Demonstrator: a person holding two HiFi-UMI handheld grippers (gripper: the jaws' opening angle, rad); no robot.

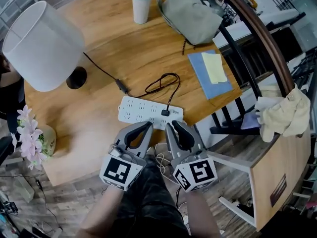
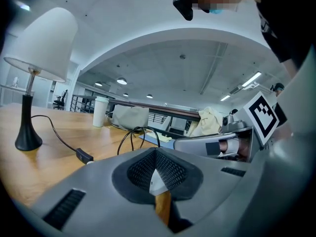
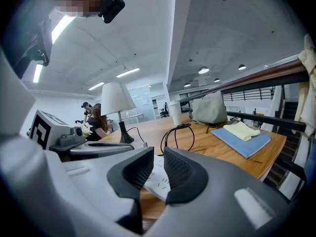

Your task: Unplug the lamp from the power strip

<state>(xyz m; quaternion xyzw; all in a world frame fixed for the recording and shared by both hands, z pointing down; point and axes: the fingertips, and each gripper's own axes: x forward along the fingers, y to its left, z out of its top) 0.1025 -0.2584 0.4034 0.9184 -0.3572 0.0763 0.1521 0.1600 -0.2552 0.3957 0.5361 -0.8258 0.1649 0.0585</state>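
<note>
A lamp (image 1: 42, 46) with a white shade stands at the table's left. Its black cord (image 1: 163, 83) loops over the wood to a black plug (image 1: 166, 113) seated in the white power strip (image 1: 143, 110). Both grippers hover side by side at the near edge of the strip. My left gripper (image 1: 148, 126) is shut, tips together and empty. My right gripper (image 1: 174, 127) stands just short of the plug, open, with nothing between its pads. The strip (image 3: 160, 179) shows through the gap of the right gripper (image 3: 158, 164). In the left gripper view the left gripper (image 2: 155, 152) faces the lamp (image 2: 42, 43).
A paper cup (image 1: 142, 3) and a grey bag (image 1: 190, 11) sit at the table's far side. A blue notebook (image 1: 210, 76) with a yellow cloth lies at the right edge. A vase of flowers (image 1: 32, 135) stands at the left. A chair with cloth (image 1: 285, 110) is to the right.
</note>
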